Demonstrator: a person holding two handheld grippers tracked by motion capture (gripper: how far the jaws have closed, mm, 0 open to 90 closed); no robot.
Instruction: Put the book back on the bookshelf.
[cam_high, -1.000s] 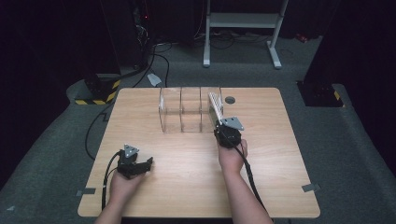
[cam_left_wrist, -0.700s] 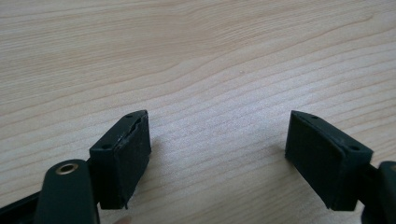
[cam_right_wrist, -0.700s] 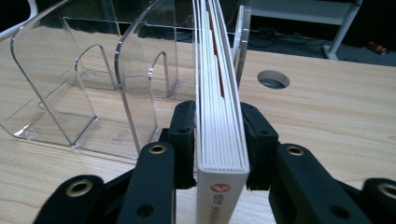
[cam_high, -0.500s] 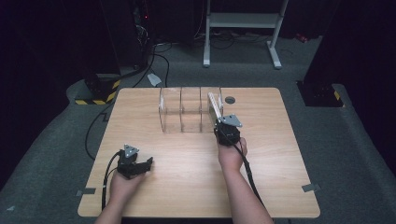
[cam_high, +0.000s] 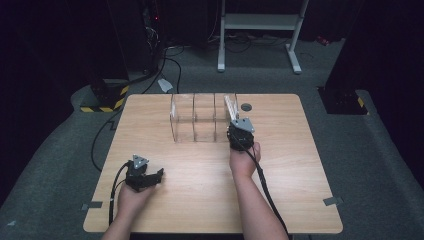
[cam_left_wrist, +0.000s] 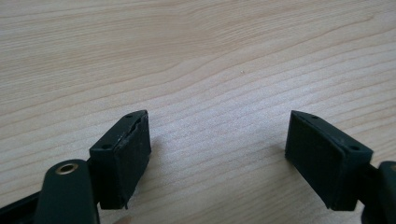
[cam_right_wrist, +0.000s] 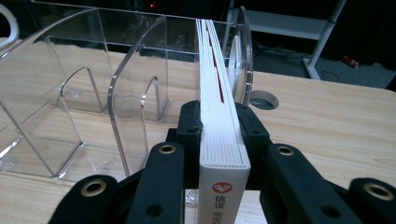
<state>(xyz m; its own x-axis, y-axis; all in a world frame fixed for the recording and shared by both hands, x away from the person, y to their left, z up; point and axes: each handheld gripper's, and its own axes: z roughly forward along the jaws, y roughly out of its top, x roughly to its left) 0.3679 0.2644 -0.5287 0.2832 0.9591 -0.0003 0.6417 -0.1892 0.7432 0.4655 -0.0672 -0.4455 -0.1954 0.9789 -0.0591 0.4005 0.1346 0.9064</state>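
Right gripper (cam_right_wrist: 219, 135) jaws just closed, clamped on white book (cam_right_wrist: 218, 116) in clear rack (cam_high: 197, 120); left gripper (cam_left_wrist: 217, 154) apart over table (cam_left_wrist: 196, 56).

dark lab, wooden table (cam_high: 200, 200), floor cables (cam_high: 165, 65), hazard-striped base (cam_high: 102, 102)

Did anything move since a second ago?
Hardly anything. The right gripper has just been closing, and its fingers now pinch the white book standing in the clear rack. Book, rack and both hands kept their places. The left gripper rests open over the table, holding nothing.
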